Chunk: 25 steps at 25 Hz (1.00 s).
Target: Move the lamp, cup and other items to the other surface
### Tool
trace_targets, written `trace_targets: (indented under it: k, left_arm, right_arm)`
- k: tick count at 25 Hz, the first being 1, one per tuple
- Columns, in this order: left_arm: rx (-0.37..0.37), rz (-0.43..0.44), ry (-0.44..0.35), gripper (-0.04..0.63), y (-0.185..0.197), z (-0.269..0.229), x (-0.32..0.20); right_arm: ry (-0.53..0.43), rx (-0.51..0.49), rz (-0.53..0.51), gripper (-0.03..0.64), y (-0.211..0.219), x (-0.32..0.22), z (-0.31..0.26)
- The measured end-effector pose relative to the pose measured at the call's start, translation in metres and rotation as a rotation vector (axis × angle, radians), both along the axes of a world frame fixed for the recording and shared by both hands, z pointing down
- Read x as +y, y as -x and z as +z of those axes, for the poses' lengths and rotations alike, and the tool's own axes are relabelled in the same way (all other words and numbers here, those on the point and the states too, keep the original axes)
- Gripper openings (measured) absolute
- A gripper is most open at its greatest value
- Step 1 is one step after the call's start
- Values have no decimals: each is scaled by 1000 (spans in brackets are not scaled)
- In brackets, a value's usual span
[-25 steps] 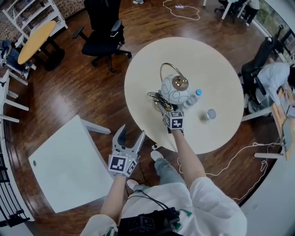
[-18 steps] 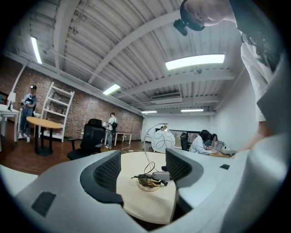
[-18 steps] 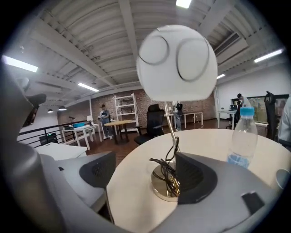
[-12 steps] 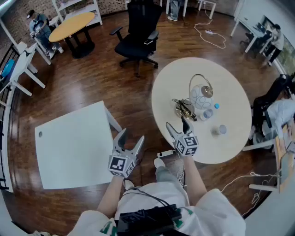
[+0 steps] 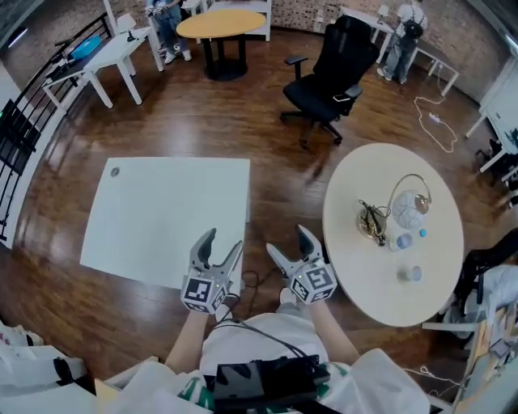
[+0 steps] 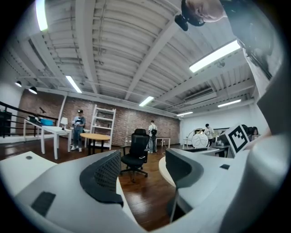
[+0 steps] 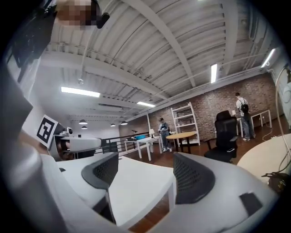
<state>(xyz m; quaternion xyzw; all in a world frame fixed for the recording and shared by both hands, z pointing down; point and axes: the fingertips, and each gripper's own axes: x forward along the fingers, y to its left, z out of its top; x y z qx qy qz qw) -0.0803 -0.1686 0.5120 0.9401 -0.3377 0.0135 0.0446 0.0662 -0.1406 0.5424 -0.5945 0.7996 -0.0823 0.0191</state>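
Note:
A white globe lamp [image 5: 411, 209] with a gold arc stands on the round beige table [image 5: 356, 267] at the right. Beside it are a tangle of dark cable with a gold piece [image 5: 372, 222], a clear bottle [image 5: 401, 241] and a small cup [image 5: 413, 274]. The white square table [image 5: 162, 214] lies to the left, with only a small round mark near its far corner. Both grippers hover over the wooden floor between the tables. My left gripper [image 5: 222, 240] [image 6: 143, 175] is open and empty. My right gripper [image 5: 287, 240] [image 7: 145, 175] holds nothing, its jaws wide apart and closing slightly.
A black office chair [image 5: 328, 81] stands beyond the two tables. A cable and a shoe lie on the floor by my grippers. Farther off are a yellow round table [image 5: 222, 24], white desks, a railing [image 5: 24, 121] at left and standing people.
The view has swung left from the round table toward the white square table. My right gripper came off the round table near the lamp and now hangs empty over the floor beside the left one.

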Motion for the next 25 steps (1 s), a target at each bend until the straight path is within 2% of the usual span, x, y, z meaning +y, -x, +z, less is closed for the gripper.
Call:
trace_targets:
  k: [2,5,10,17,25]
  left_arm:
    - [3,-53,13,290,29,-2,-1]
    - [-12,-121,-19,290,76,5,-8]
    - [-2,-188,-43,290,119,-2,-5]
    - [13,-176,-33,290,141,-10,4]
    - [17,-123,-77,290,158,-10,12]
  right_arm:
    - [-12,23,-45,393,26,-10,-13]
    - [-32,52,-81,368,55,-22,-30]
    - [-13,52,-113,367,84,-20,-40]
    - [-5,60,-100,366,107,-13,-33]
    - [-11,60,-61,365,131,-4,-33]
